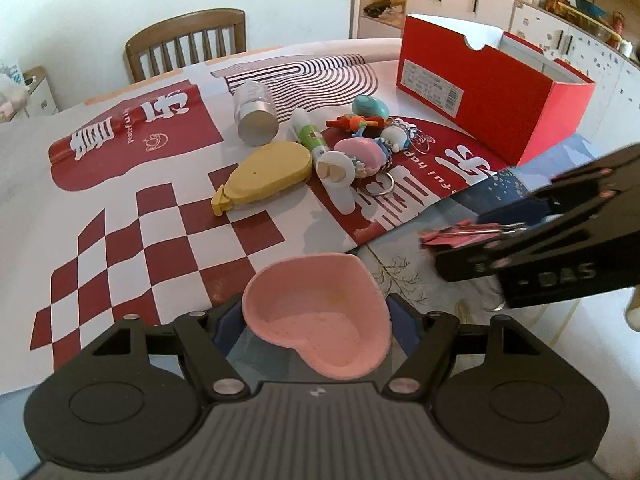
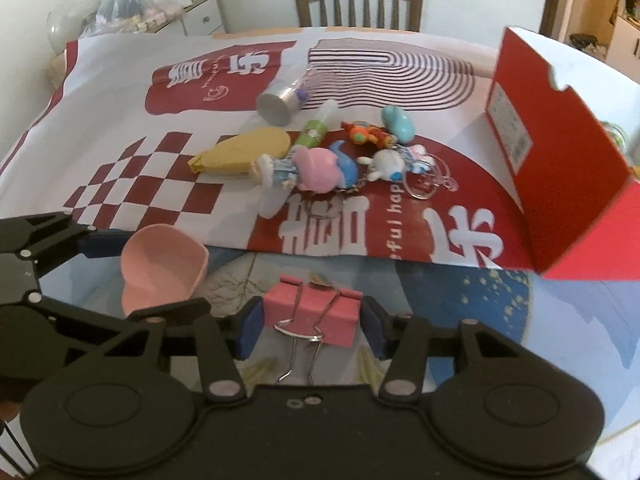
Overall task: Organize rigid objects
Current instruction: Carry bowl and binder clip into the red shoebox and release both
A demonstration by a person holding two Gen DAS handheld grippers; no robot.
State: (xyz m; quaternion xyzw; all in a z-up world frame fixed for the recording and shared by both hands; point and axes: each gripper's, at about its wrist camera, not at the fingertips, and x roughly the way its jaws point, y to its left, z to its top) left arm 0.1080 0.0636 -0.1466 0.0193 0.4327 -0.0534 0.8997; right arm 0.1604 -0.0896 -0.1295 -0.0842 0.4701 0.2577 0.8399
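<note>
Kitchen table: left claw clamps a stiff, light heart dish by its rim. Right claw grips a clip across its sides.

"ful hap" on red cloth; gripper: "DAS"

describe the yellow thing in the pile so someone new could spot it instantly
Start at the red shoebox standing open on the printed tablecloth; a cluster of small toys and keychains lies on the cloth beside it. The yellow pear-shaped case sits at the cluster's edge farthest from the box, just in front of the toppled silver-capped jar. It is the only flat, plain yellow piece, tapering to a small clip.
</note>
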